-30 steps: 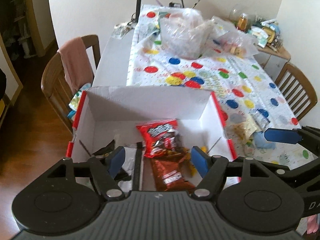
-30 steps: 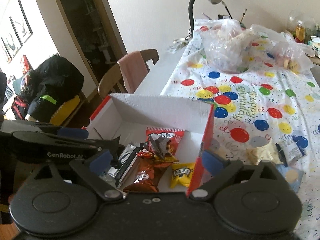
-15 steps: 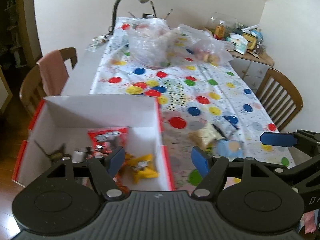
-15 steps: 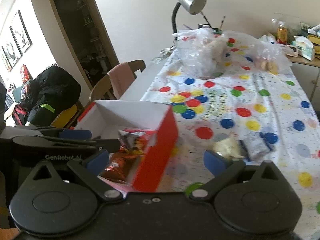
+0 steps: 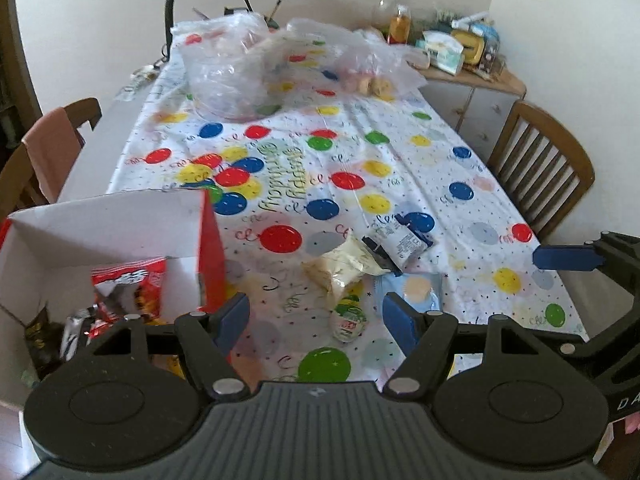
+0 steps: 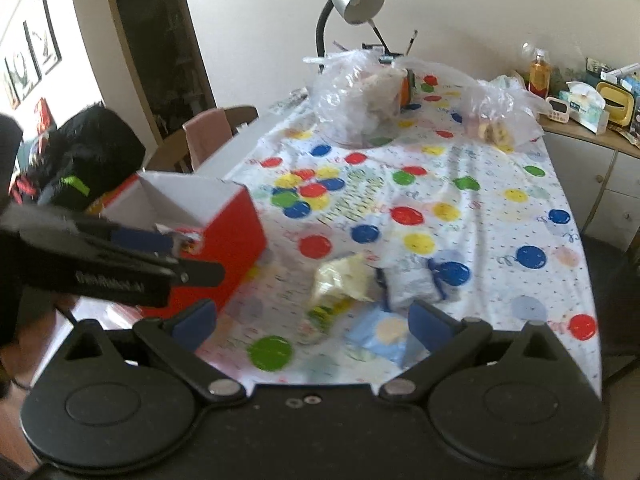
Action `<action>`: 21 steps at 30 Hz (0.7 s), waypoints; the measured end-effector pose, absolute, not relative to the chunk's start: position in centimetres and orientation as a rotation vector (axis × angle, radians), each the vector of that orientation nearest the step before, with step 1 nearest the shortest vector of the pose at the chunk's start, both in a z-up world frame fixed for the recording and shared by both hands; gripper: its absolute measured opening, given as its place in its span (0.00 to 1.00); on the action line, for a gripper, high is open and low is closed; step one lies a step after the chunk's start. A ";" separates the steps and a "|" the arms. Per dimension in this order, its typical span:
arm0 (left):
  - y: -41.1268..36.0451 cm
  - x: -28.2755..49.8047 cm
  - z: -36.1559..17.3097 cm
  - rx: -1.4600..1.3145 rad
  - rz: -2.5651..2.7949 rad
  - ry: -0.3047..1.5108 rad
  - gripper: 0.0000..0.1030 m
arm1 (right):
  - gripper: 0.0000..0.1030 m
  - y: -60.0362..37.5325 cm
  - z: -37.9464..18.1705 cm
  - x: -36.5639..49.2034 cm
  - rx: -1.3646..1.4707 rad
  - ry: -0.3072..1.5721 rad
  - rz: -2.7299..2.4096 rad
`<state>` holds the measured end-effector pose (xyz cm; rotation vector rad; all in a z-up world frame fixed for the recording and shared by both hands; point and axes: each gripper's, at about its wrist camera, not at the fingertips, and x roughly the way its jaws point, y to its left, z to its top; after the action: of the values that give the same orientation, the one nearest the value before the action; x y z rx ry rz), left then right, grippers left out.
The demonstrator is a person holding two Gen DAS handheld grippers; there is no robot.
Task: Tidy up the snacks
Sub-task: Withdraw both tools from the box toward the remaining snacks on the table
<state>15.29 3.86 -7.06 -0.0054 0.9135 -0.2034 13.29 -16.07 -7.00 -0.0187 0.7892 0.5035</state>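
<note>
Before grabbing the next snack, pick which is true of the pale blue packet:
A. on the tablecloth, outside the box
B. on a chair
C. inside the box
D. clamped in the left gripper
A: the pale blue packet lies on the tablecloth, right of the box.

box (image 5: 120,220) left on table (image 5: 400,152) | loose snacks (image 5: 344,268) right of box | bags (image 5: 240,72) behind

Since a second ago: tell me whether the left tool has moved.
Yes. The left tool has swung right, off the snack box and over the loose packets; the cream packet now lies ahead between its open fingers.
</note>
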 end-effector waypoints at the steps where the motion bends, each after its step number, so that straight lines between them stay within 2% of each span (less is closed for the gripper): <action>1: 3.4 15.7 -7.5 -0.001 -0.207 0.929 0.71 | 0.99 -16.4 -7.4 13.5 -0.028 0.795 0.508; 15: -0.7 19.2 -13.8 0.014 -0.163 1.074 0.71 | 0.96 -17.4 -14.0 19.2 -0.224 0.898 0.687; 21: -1.5 20.3 -16.2 0.043 -0.177 1.128 0.70 | 0.87 -16.5 -16.8 21.4 -0.339 0.927 0.717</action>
<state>20.30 -1.47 -16.22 0.0435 1.1280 -0.1773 21.42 -16.49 -16.82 -0.3387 0.9272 0.7175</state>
